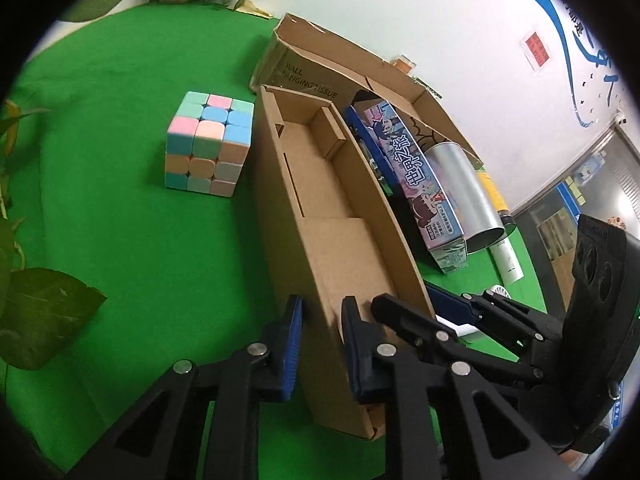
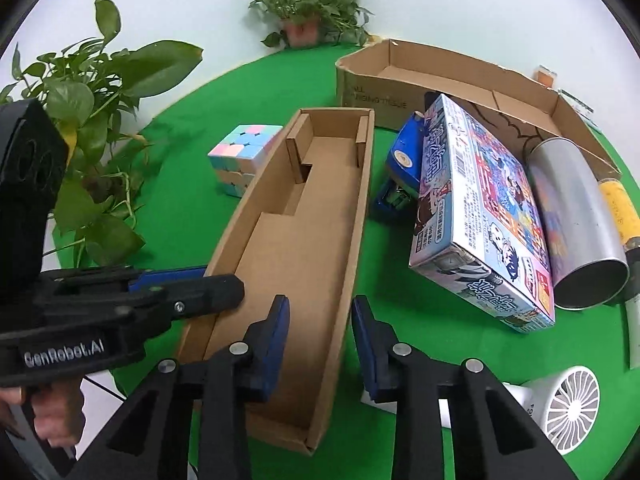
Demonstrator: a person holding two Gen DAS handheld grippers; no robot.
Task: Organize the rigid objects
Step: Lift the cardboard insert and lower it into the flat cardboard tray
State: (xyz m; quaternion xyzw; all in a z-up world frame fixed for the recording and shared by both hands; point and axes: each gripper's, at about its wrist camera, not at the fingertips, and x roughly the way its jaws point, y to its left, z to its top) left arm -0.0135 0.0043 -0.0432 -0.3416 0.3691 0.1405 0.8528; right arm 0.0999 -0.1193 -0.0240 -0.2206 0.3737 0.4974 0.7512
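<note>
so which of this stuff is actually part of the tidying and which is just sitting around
Part of the job: long cardboard tray, held at its side walls by the left gripper and right gripper; pastel puzzle cube; illustrated box; silver can; blue stapler; white mini fan.

Just lying about: potted plants; big open carton.

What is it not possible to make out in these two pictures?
- Right wrist view: blue object, half hidden behind the printed box; what it is stays unclear.
- Right wrist view: white fan, its handle hidden behind the right tongs.
- Both views: whether the right tongs press the wall of the cardboard tray.
- Left wrist view: yellow tube, mostly behind the silver can.
</note>
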